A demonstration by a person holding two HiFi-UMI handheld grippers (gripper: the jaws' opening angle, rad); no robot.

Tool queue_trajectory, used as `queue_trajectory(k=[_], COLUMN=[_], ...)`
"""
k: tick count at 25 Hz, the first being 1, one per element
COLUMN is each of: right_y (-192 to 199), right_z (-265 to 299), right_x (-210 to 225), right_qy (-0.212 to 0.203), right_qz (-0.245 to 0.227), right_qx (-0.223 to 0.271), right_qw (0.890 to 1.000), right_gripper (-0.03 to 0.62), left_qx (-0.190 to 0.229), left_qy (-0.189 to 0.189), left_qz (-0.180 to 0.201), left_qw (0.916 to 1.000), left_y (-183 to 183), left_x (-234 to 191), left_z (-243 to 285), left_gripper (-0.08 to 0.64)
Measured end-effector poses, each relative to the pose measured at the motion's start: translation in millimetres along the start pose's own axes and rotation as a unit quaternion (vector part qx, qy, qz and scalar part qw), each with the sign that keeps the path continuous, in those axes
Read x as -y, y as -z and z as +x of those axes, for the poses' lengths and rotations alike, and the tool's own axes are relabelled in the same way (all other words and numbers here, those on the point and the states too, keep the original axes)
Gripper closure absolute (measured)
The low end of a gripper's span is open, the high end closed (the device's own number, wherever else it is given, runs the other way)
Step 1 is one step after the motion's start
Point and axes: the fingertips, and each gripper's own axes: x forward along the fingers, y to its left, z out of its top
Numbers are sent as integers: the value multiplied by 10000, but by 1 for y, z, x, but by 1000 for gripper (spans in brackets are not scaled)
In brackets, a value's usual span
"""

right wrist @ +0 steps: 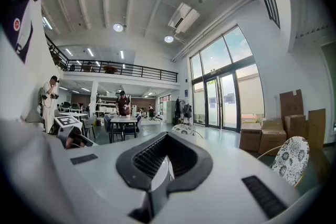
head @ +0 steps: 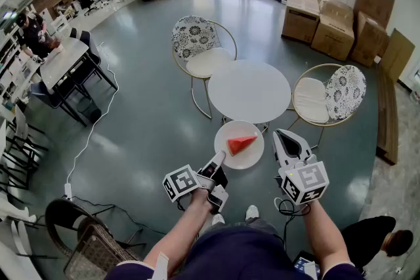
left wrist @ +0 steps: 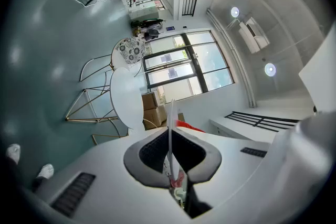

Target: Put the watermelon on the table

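A red watermelon wedge lies on a white plate that hangs in the air above the floor. My left gripper is shut on the plate's near-left rim. In the left gripper view the thin plate stands edge-on between the closed jaws, with the watermelon showing just past them. Beyond the plate stands the round white table, also visible as the table in the left gripper view. My right gripper hovers just right of the plate, its jaws together and holding nothing; the right gripper faces the room.
Two patterned chairs flank the table, one chair at the back left and one chair at the right. Cardboard boxes stand by the far wall. A cable runs over the floor at the left. My shoes are below.
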Motion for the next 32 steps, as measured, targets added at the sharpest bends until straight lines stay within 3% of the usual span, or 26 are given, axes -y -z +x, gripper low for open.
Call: queue_trajectory(k=[16, 32], right_y=[3, 13], right_z=[8, 18], right_x=[-1, 80], right_qy=[-111, -259], right_qz=[-19, -2], right_qx=[37, -77], right_qw=[9999, 9996], right_gripper=[589, 589], left_qx=[-86, -30], left_qy=[-47, -199], left_qz=[38, 77], left_qw=[9999, 9998], left_y=[1, 16], left_x=[-3, 3], left_z=[6, 78], left_gripper=[546, 546])
